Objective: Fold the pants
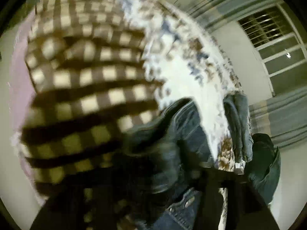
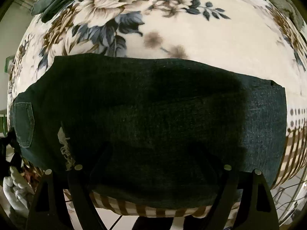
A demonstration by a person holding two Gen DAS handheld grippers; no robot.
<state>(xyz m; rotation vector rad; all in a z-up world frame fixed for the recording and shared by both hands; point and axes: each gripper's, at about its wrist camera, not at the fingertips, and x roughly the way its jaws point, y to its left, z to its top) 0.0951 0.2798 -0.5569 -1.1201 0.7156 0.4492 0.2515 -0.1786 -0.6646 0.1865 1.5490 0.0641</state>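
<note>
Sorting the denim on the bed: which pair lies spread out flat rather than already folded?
The dark denim pants directly ahead of the right tongs, showing a back pocket; the other dark folded denim sits at the far edge.

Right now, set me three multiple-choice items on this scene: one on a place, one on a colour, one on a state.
1. Where do the dark jeans lie in the right wrist view?
A. On the floral blanket
B. On a bare wooden floor
C. Inside a basket

2. What colours is the cloth that fills the left side of the left wrist view?
A. Plain red
B. Brown and cream checks
C. Solid black

3. How does the right gripper stand?
A. Shut on a sock
B. Out of view
C. Open, fingers spread over the near edge of the jeans

Answers:
1 A, since the floral blanket shows beyond and beside the denim.
2 B, as brown bands cross cream squares.
3 C, as the two dark fingers sit far apart with denim between.
</note>
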